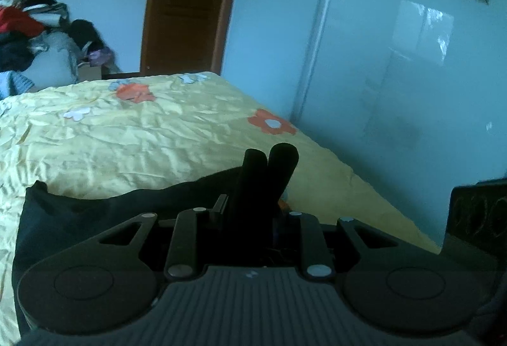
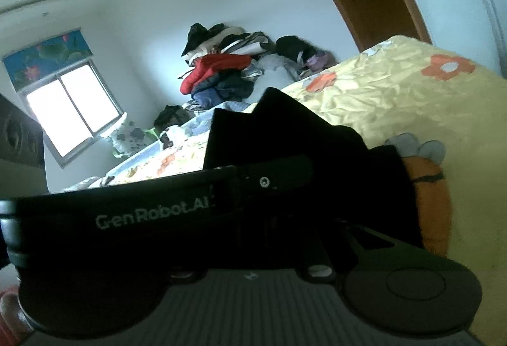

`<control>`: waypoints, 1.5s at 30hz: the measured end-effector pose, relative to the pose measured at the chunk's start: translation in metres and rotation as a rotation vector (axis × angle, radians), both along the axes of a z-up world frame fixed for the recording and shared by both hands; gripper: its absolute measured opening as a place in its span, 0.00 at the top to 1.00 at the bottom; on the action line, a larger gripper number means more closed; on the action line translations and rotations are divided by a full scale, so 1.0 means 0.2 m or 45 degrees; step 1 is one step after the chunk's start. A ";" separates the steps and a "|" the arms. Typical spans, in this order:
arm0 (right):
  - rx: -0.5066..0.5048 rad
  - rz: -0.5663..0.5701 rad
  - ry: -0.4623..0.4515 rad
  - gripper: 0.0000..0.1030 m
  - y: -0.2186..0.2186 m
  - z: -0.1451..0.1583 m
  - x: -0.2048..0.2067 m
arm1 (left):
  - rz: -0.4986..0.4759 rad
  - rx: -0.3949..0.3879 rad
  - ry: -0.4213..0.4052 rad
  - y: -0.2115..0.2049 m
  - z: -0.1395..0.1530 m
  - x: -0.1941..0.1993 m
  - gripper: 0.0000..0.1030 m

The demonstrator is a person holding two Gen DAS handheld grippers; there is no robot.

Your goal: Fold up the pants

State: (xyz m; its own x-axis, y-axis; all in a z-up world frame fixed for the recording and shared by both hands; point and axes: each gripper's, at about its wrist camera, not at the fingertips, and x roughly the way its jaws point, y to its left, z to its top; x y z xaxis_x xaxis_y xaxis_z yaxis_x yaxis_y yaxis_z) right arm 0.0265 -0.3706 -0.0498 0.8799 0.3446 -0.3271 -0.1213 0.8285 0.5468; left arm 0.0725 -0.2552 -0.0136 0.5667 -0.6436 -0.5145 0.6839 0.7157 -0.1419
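The dark pants (image 1: 95,209) lie on the yellow flowered bedspread (image 1: 126,130) near its front edge. My left gripper (image 1: 272,152) has its two black fingers pressed together, rising out of the pants' cloth, which is pinched between them lower down. In the right wrist view the pants (image 2: 285,127) rise as a dark fold in front of the camera. The left gripper's body, marked GenRobot.AI (image 2: 152,216), crosses in front and hides my right gripper's fingers.
A heap of clothes (image 2: 221,67) sits at the far end of the bed by the wall. A brown door (image 1: 190,3) and a glossy wardrobe (image 1: 396,60) stand beyond the bed's right edge. A window (image 2: 69,111) is at the left.
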 end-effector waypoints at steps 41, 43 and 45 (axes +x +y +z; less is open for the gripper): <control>-0.267 -0.146 0.258 0.73 -0.25 -0.05 0.37 | 0.556 0.224 0.145 0.70 -0.19 0.37 0.23; -0.295 -0.269 0.215 0.72 -0.26 0.01 0.29 | 0.571 0.210 0.150 0.72 -0.18 0.38 0.23; -0.418 -0.367 0.152 0.71 -0.22 0.07 0.23 | 0.559 0.171 0.165 0.73 -0.16 0.40 0.23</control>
State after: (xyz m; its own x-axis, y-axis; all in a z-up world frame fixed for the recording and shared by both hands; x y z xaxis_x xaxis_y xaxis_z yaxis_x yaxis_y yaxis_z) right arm 0.0721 -0.4151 -0.0351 0.8744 -0.0474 -0.4828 0.1873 0.9510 0.2459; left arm 0.1516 -0.1094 -0.0458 0.6957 -0.2808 -0.6611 0.2957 0.9508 -0.0928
